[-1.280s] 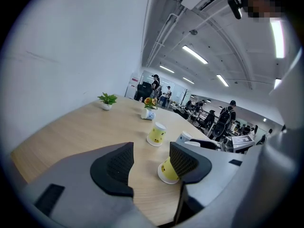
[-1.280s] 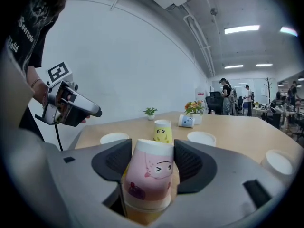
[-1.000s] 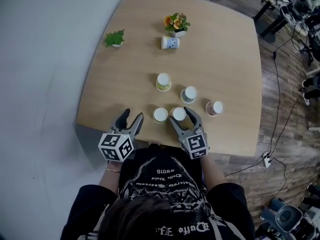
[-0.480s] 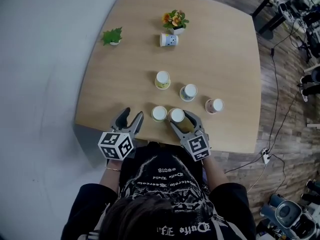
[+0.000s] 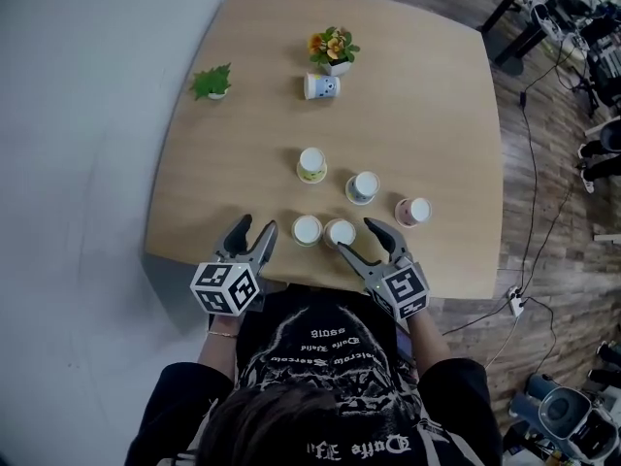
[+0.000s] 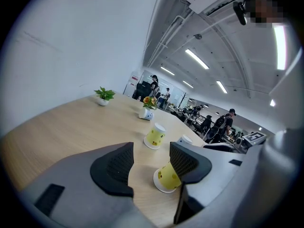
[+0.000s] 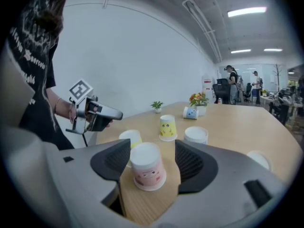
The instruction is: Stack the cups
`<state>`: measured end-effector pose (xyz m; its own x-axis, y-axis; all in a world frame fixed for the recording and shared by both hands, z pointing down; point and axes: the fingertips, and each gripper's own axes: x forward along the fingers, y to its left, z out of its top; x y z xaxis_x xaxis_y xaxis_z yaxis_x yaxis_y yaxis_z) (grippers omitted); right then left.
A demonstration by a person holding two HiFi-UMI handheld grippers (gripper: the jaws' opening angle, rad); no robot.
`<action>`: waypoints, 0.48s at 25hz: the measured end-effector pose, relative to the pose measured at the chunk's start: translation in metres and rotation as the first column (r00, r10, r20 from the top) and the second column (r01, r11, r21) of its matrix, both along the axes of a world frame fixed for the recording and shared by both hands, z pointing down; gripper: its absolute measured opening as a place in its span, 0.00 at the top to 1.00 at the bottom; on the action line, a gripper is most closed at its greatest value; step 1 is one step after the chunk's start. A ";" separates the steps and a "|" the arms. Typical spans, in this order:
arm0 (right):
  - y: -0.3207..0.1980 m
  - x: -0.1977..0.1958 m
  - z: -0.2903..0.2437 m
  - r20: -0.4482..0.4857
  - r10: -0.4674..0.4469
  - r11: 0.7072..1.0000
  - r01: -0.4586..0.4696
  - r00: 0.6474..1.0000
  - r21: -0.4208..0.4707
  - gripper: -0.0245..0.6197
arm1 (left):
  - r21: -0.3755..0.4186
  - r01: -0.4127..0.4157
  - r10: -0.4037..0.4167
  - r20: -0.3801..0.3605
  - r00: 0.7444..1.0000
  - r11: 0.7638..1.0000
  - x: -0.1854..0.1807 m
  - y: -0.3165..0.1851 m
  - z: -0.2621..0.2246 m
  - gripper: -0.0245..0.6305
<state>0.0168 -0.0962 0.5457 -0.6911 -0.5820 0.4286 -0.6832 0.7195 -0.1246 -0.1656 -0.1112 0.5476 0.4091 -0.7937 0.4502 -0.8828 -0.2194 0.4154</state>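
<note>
At the near edge of the worktop (image 5: 427,85), finds the right tongs (image 5: 360,239) with jaws apart, just opened wider, and an upturned pink cup (image 5: 341,233) standing between the pads, unpressed. Finds the left tongs (image 5: 256,229) likewise apart, holding nothing. Places a yellow cup (image 5: 307,229) just beside the pink cup, with the other cups (image 5: 364,186) farther in, none stacked yet.

Risks, as judged: an off-centre close likely to tip the pink cup or shove it into the yellow cup; too hard a squeeze liable to buckle the thin wall; so near the edge, a knocked cup apt to leave the worktop.

From the right gripper view, confirms no pad pressing the pink cup (image 7: 145,167) and a face printed on it, neither legible from the head view. From the head view alone, gets the full layout, including a lying cup (image 5: 322,86) by the flower pot (image 5: 333,47). From the left gripper view, places the yellow cup (image 6: 166,177) partly behind one pad, outside the gap.
</note>
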 end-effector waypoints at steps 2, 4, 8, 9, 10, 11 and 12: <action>-0.022 0.013 -0.014 0.031 0.076 0.997 -0.076 0.997 0.008 0.48 | 0.000 0.010 -0.010 -0.003 1.000 1.000 -0.001 -0.003 0.000 0.59; -0.049 0.028 -0.019 0.021 0.160 0.987 -0.160 0.987 0.009 0.48 | 0.002 0.025 -0.025 -0.007 1.000 1.000 -0.003 -0.005 -0.001 0.59; -0.089 0.042 0.002 -0.093 0.226 0.972 -0.230 0.970 -0.041 0.48 | 0.008 0.050 -0.050 -0.003 0.999 0.999 -0.005 -0.006 -0.004 0.59; -0.094 0.042 0.009 -0.126 0.223 0.972 -0.230 0.967 -0.050 0.48 | 0.009 0.056 -0.056 0.001 0.998 0.998 -0.006 -0.006 -0.004 0.59; -0.099 0.041 0.015 -0.159 0.217 0.972 -0.227 0.963 -0.053 0.48 | 0.009 0.063 -0.063 0.006 0.998 0.998 -0.008 -0.006 -0.004 0.59; -0.103 0.040 0.020 -0.190 0.207 0.974 -0.221 0.960 -0.054 0.48 | 0.008 0.070 -0.070 0.011 0.997 0.997 -0.011 -0.005 -0.004 0.59; -0.105 0.038 0.025 -0.219 0.195 0.976 -0.212 0.956 -0.056 0.48 | 0.006 0.078 -0.078 0.016 0.997 0.997 -0.014 -0.005 -0.003 0.59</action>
<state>0.0548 -0.2017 0.5706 -0.4501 -0.6596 0.6019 -0.8311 0.5560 -0.0121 -0.1799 -0.1159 0.5447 0.3386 -0.8252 0.4521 -0.9039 -0.1517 0.4001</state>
